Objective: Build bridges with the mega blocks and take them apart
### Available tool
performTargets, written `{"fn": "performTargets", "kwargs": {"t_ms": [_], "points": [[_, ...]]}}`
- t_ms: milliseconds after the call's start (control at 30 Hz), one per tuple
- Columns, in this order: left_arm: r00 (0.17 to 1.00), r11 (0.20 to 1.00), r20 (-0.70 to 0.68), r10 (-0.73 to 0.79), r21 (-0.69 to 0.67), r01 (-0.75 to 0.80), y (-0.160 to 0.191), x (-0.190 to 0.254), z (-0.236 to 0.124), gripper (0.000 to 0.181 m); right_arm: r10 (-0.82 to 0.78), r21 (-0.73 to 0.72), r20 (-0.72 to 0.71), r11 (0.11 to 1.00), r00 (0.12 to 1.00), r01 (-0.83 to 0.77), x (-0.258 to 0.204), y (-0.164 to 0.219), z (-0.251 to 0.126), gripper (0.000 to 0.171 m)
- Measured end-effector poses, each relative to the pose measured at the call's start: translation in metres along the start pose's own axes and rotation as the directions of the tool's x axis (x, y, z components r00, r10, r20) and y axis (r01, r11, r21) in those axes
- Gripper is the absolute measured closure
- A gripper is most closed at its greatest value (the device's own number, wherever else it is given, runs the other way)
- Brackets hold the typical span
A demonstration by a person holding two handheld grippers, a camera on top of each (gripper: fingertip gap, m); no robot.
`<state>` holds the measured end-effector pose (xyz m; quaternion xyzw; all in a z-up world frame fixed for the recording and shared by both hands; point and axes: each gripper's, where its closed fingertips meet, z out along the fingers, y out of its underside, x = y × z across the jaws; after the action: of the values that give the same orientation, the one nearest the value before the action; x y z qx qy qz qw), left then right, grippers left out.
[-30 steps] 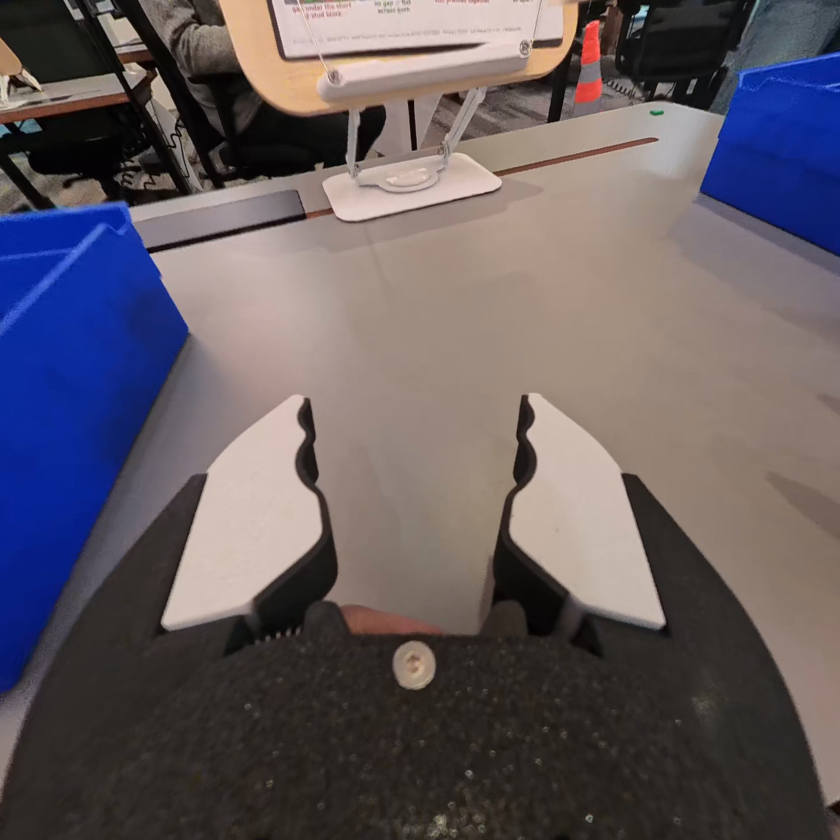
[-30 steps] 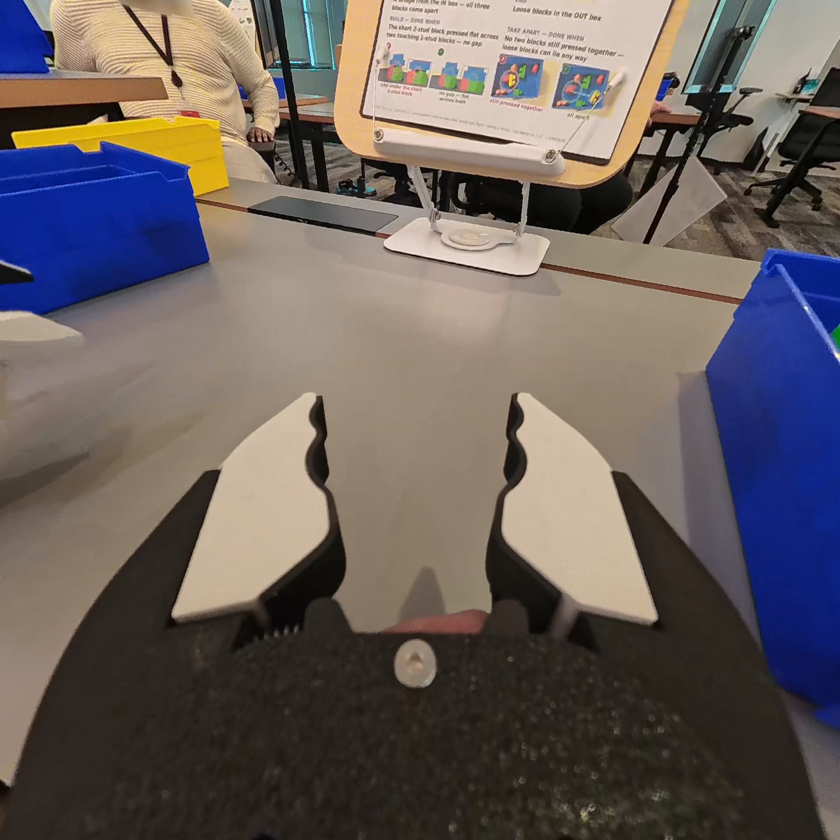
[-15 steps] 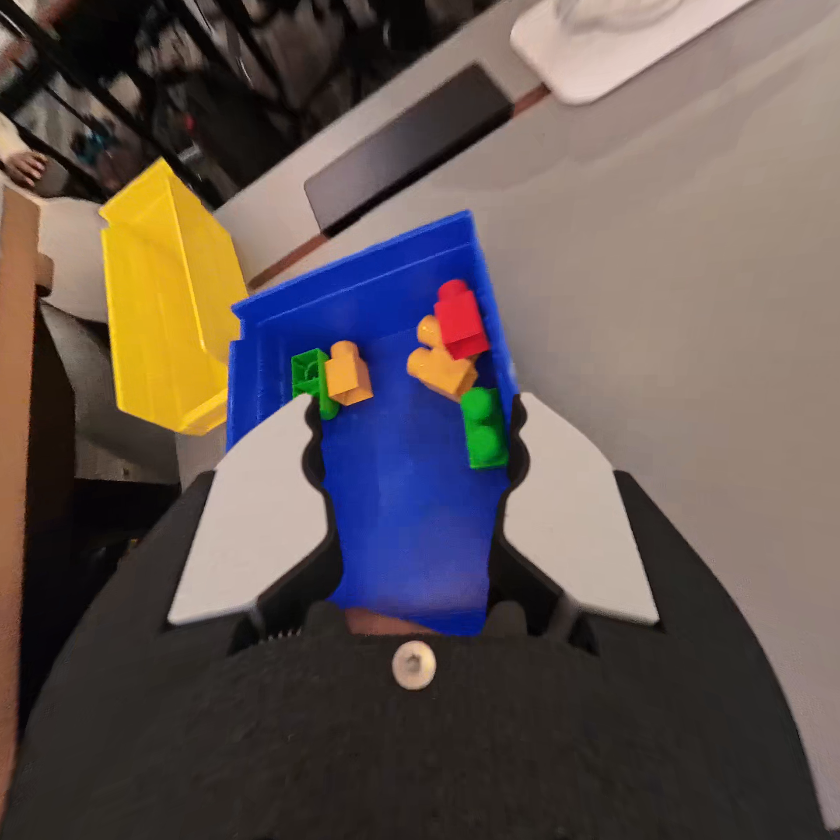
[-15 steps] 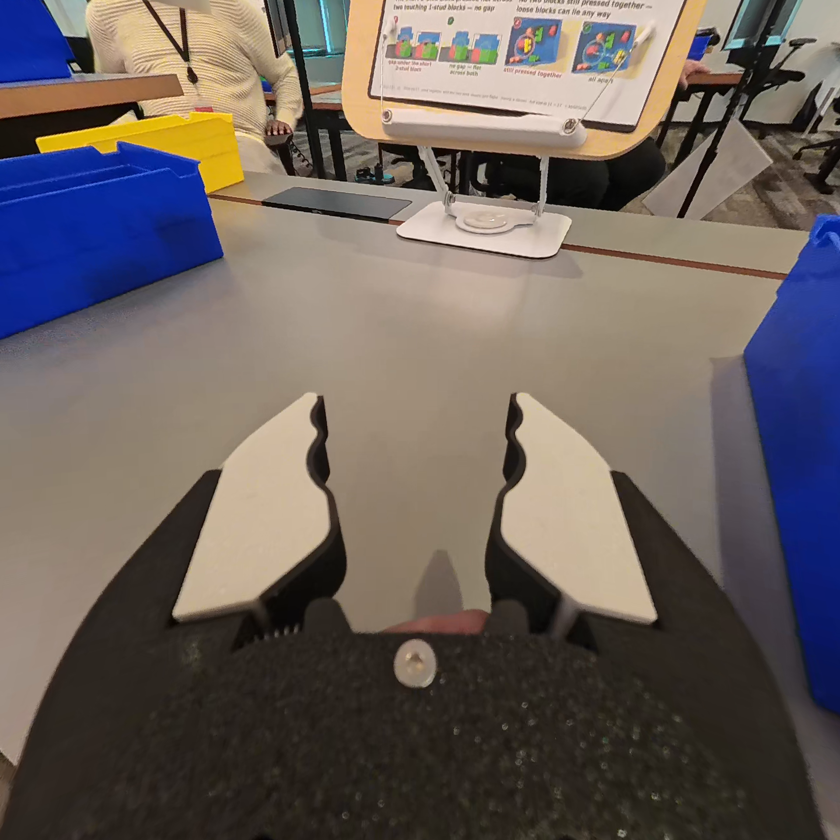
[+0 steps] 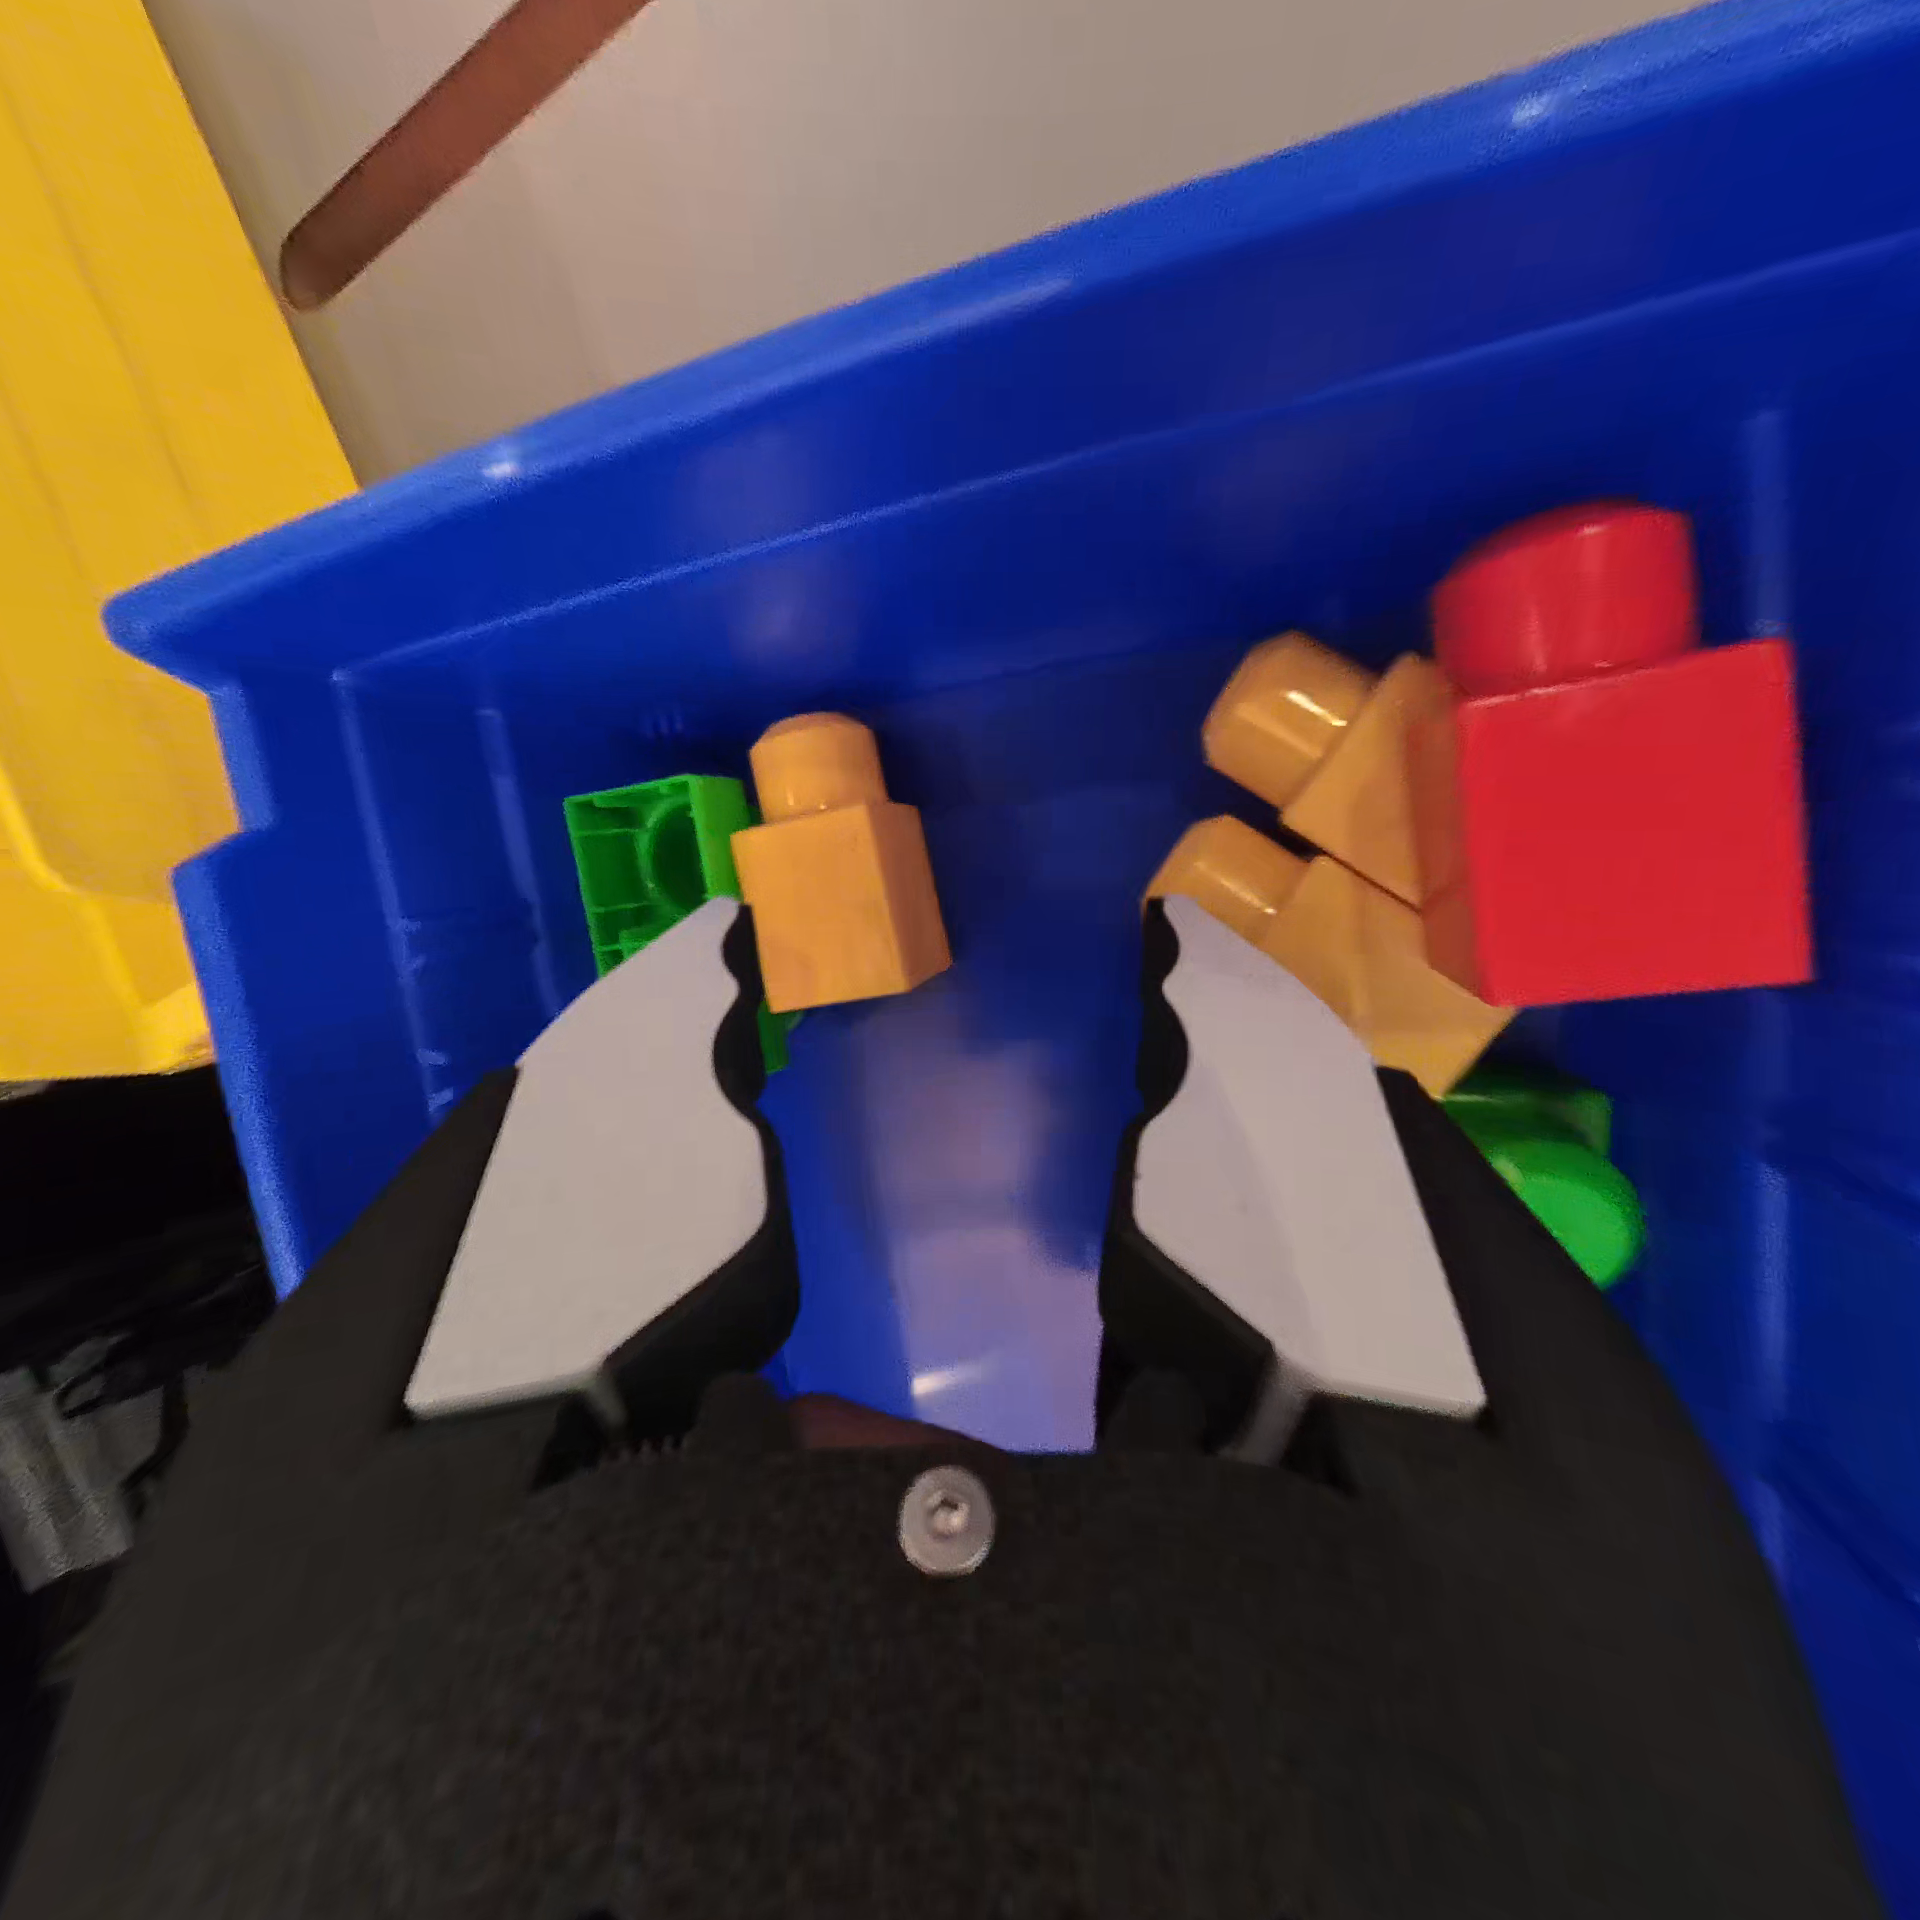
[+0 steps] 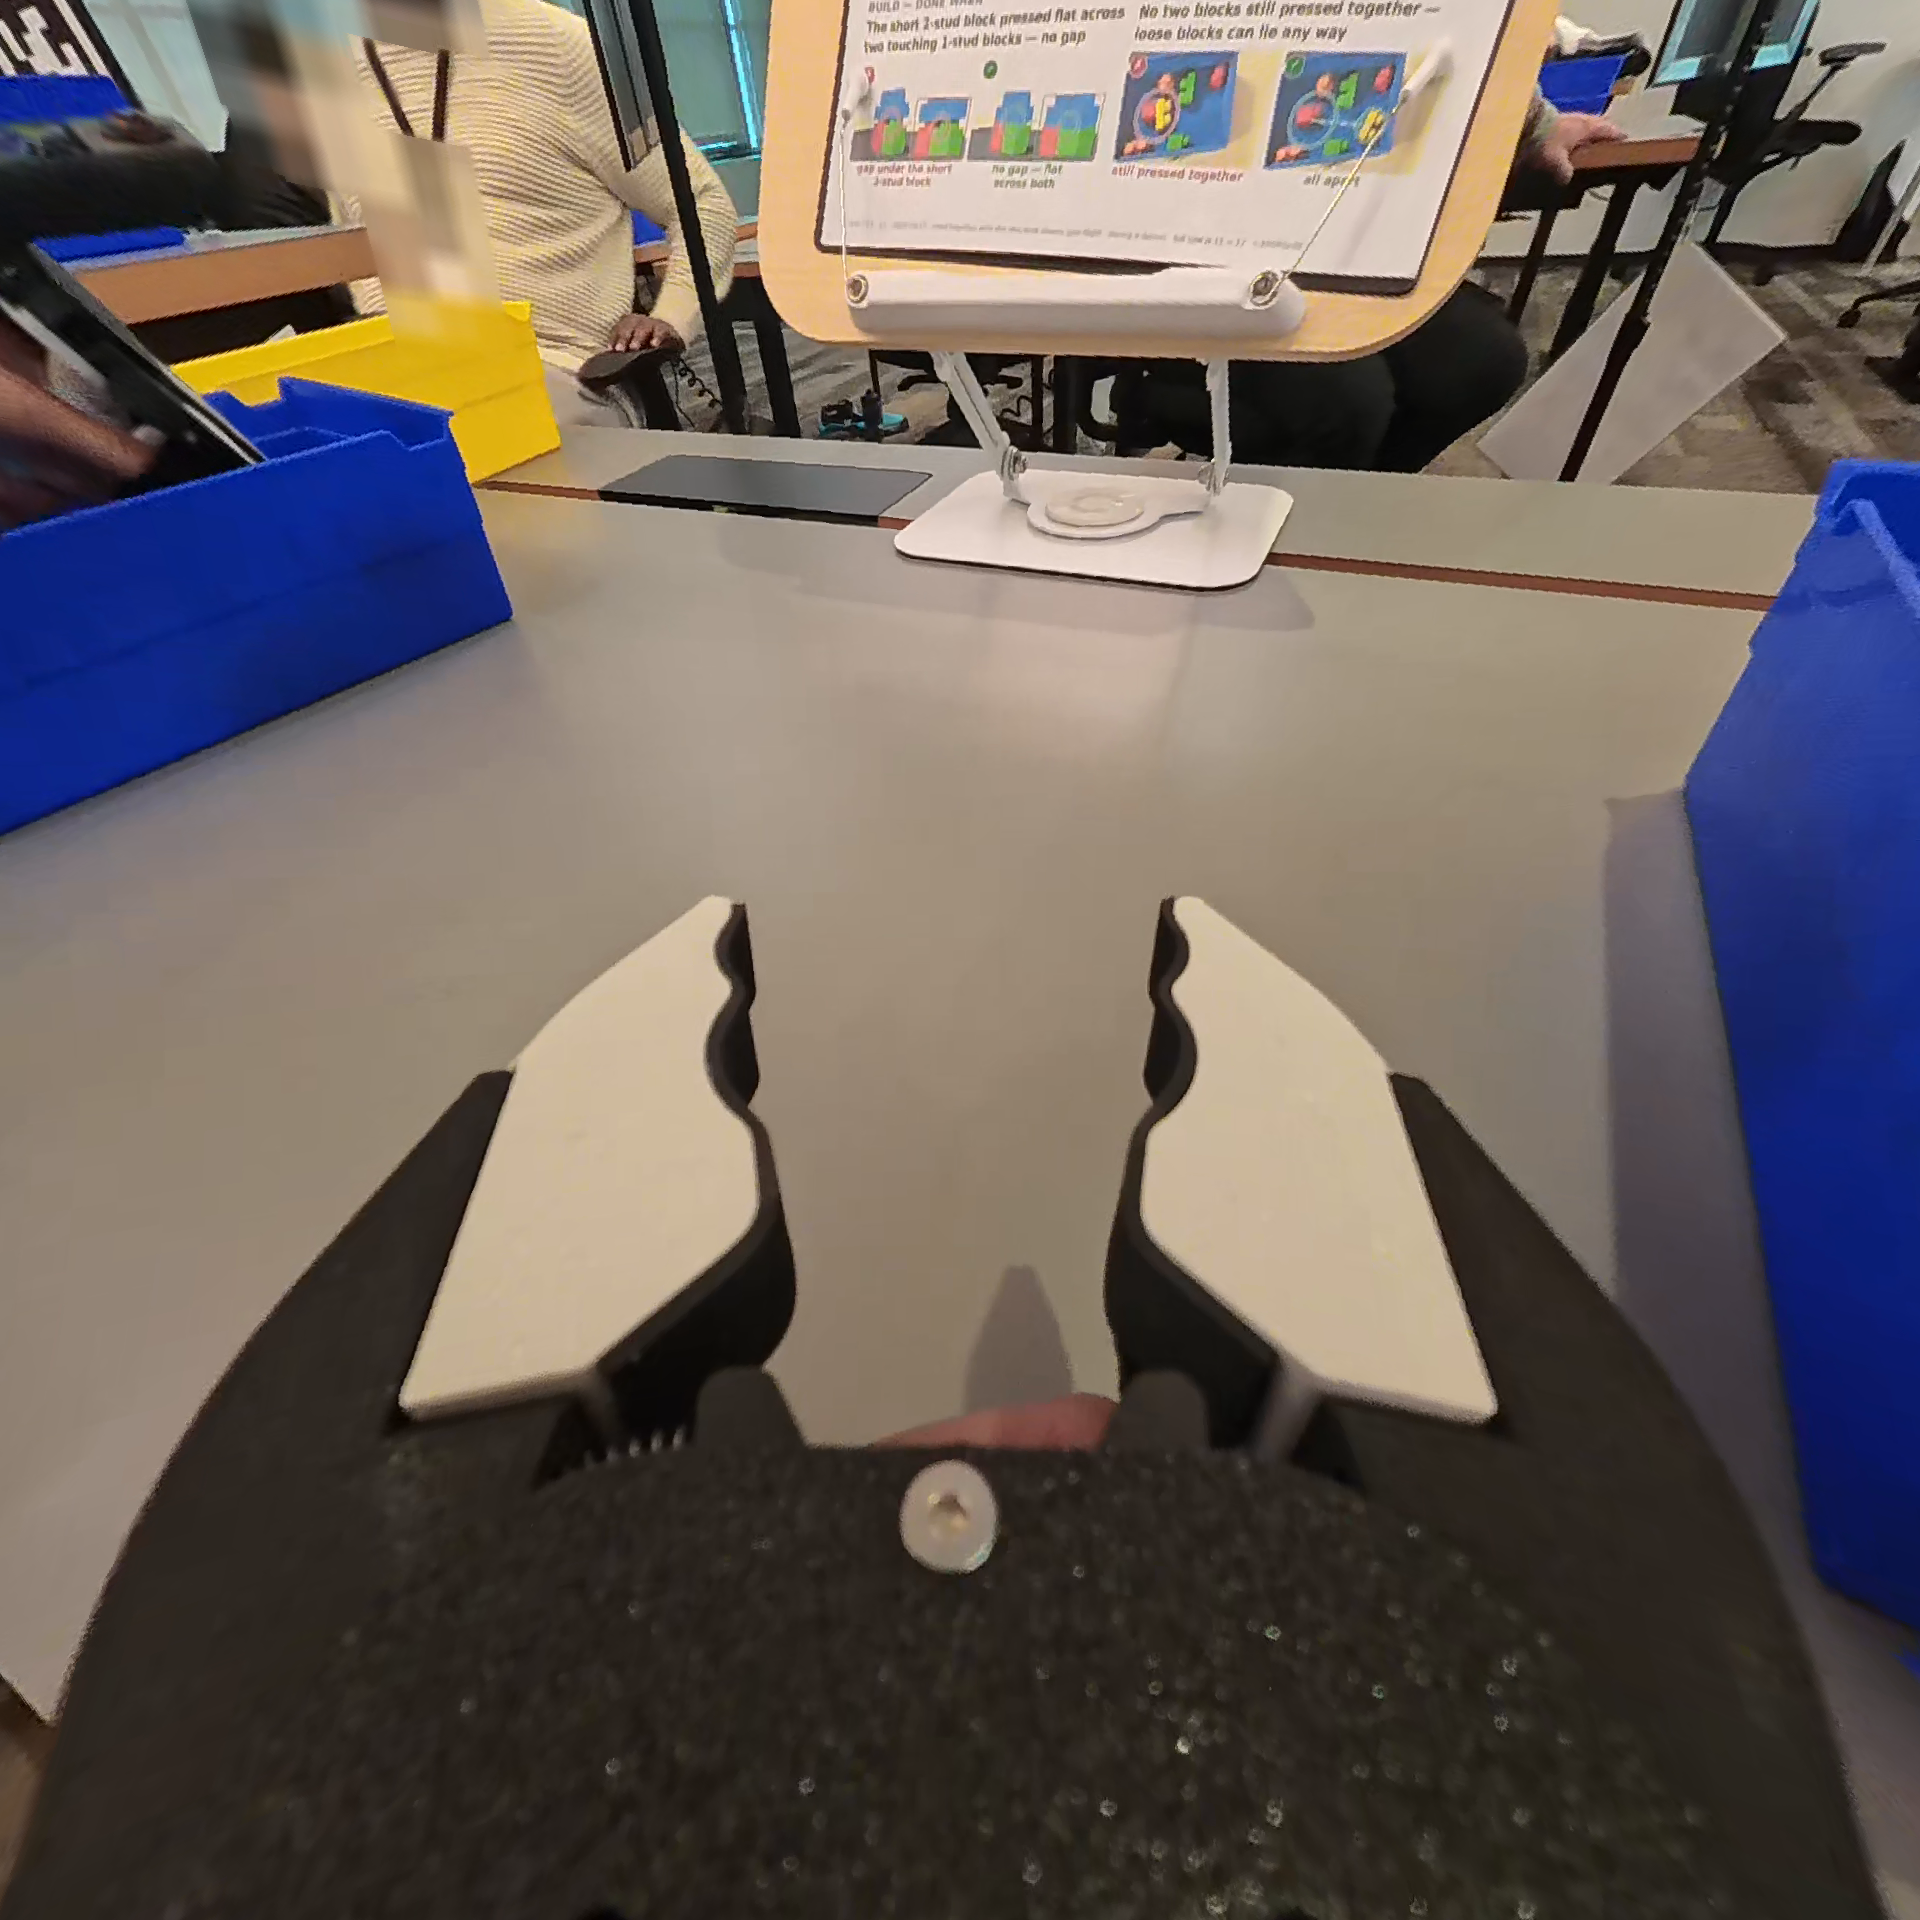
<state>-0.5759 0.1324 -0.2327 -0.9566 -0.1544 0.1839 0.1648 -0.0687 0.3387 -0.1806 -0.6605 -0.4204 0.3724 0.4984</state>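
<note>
Grey counter (image 6: 935, 748) is lying bare under the right tongs (image 6: 951, 914), which are hanging open and empty. Left tongs (image 5: 940, 914), also open and empty, are reaching into the blue bin (image 5: 1039, 436), between a single-stud orange block (image 5: 842, 894) and a two-stud orange block (image 5: 1340, 883) touching a red block (image 5: 1621, 821). Picking the first block seems the step; closing on one comes next. Two green blocks (image 5: 649, 862) are lying partly hidden.
</note>
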Motion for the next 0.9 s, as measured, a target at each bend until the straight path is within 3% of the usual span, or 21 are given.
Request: {"fn": "performTargets", "kwargs": {"t_ms": [133,300,500,900], "points": [[0.998,0.998,0.055,0.01,-0.058,-0.007,0.009,-0.013,0.015,0.111,0.007,0.0,0.0,1.0,1.0,-0.007,0.002,0.001,-0.001,0.098],[0.984,0.995,0.159,0.081,-0.077,-0.07,0.009,-0.023,0.02,0.127,0.019,-0.008,0.005,1.0,1.0,-0.019,0.004,0.003,0.0,0.099],[0.875,0.957,0.389,0.289,-0.134,-0.257,0.01,-0.028,0.027,0.139,0.021,-0.023,0.012,1.0,1.0,-0.021,0.003,0.007,0.001,0.1],[0.913,0.978,0.35,0.209,-0.075,-0.195,0.016,-0.029,0.02,0.141,0.023,-0.025,0.011,0.999,1.0,-0.022,0.004,0.004,-0.002,0.101]]}}
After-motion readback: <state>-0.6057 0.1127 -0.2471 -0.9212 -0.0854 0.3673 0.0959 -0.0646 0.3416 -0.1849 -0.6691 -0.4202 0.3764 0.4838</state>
